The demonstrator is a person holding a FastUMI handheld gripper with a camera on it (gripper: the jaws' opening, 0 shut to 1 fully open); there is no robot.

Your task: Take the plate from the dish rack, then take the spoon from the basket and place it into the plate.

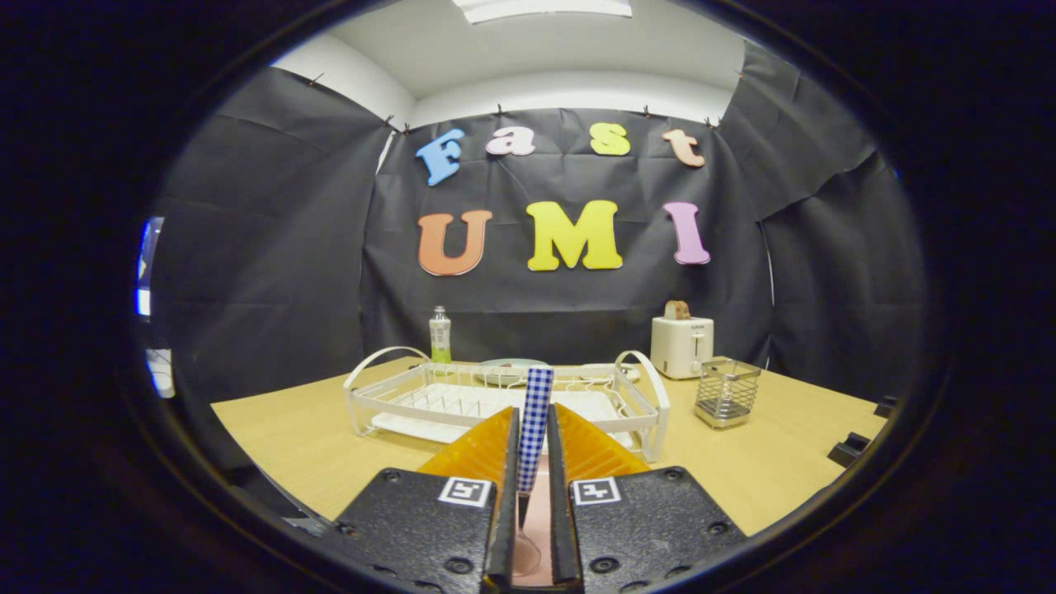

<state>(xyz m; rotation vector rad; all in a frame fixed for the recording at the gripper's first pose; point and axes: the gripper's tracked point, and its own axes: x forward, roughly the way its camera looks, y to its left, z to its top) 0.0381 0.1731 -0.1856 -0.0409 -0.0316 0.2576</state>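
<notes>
Bench [784,462]: pale wood-grain top, backed on its far side by the booth's black cloth wall. White wire dish rack [495,400]: rectangular, with a looped handle at each end, standing on a white drip tray near the middle of the bench, just ahead of the fingers; its inner tines stand bare as far as can be seen. Hand-held gripper [533,462]: two fingers drawn close together and pressing from either side on a spoon, with only the handle's width between them. White two-slot toaster [681,346]: boxy, at the far right of the bench near the wall, with a brown slice standing up out of its top. Square wire-mesh metal basket [726,393]: upright near the right edge of the bench, just right of the rack's right handle and in front of the toaster; nothing can be made out inside it. Round pale grey-green plate [510,365]: lying flat on the bench beyond the rack's far rim, towards the wall. Clear plastic bottle with green liquid [440,334]: upright at the far side of the bench, behind the rack's left end. Spoon with a blue-and-white checked handle [535,429]: held upright between the fingers, handle rising in front of the rack, its pinkish bowl end low between the finger bases.
</notes>
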